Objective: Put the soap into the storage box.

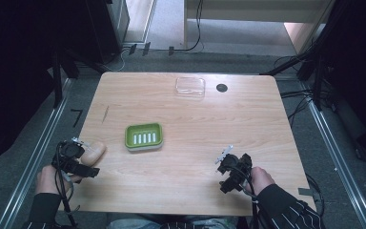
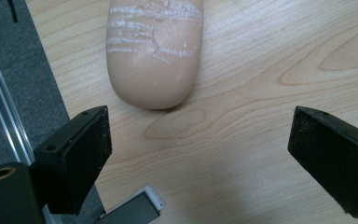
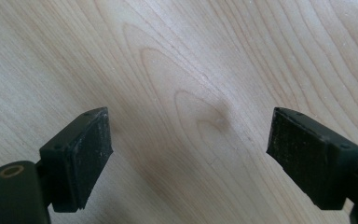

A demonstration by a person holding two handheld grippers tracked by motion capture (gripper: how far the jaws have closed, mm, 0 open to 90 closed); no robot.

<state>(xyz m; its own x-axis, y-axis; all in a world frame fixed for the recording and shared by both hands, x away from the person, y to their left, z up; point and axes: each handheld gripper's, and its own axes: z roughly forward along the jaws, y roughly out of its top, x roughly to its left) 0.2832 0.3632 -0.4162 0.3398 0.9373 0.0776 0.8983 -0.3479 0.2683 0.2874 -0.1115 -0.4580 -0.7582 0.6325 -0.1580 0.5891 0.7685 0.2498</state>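
A light wooden table (image 1: 248, 124) with rounded corners carries few things. A pale peach, rounded soap-like bar (image 1: 93, 150) lies at its left edge, near the front corner. A green rectangular slotted dish (image 1: 144, 136) sits left of centre. A clear plastic lid (image 1: 190, 87) and a small dark round disc (image 1: 221, 88) lie near the far edge.

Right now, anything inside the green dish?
The green dish holds no object; its floor shows a row of white slots. Whatever lies under it on the table is covered.
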